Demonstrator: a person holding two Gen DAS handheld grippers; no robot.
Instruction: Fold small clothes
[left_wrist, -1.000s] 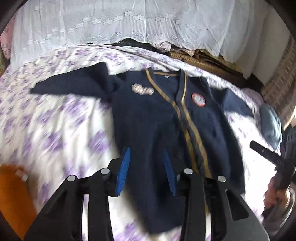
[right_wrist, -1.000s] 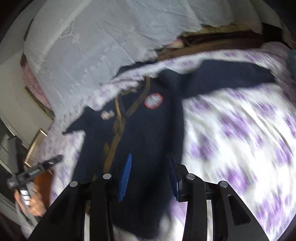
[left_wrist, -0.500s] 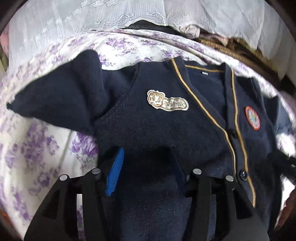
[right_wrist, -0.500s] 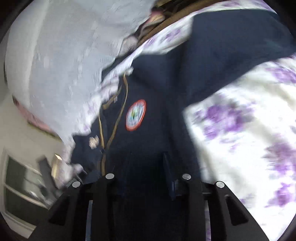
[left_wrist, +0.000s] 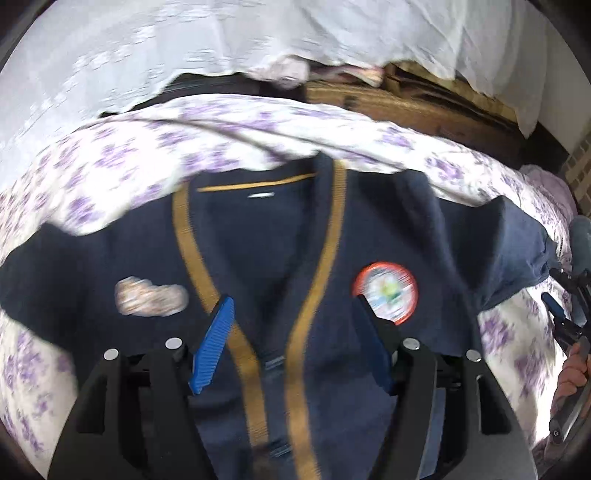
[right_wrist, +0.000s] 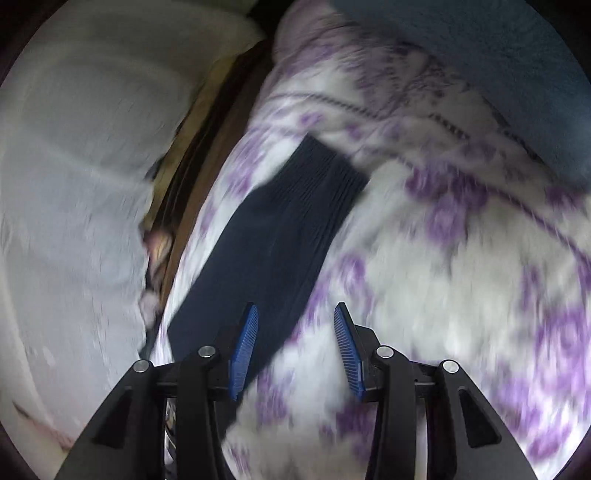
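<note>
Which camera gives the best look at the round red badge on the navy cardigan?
The left wrist view. The round red badge sits on the cardigan's chest, somewhat blurred, partly behind one finger of the left gripper. The right wrist view shows only a sleeve, no badge.

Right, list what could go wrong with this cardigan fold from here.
1. The left gripper hangs over the gold-trimmed placket, jaws opening and empty; closing here may catch only one front panel.
2. The right gripper, jaws opening and empty, straddles the sleeve edge, so it could pinch the floral sheet too.
3. Both views are blurred, so aim may be poor.
</note>
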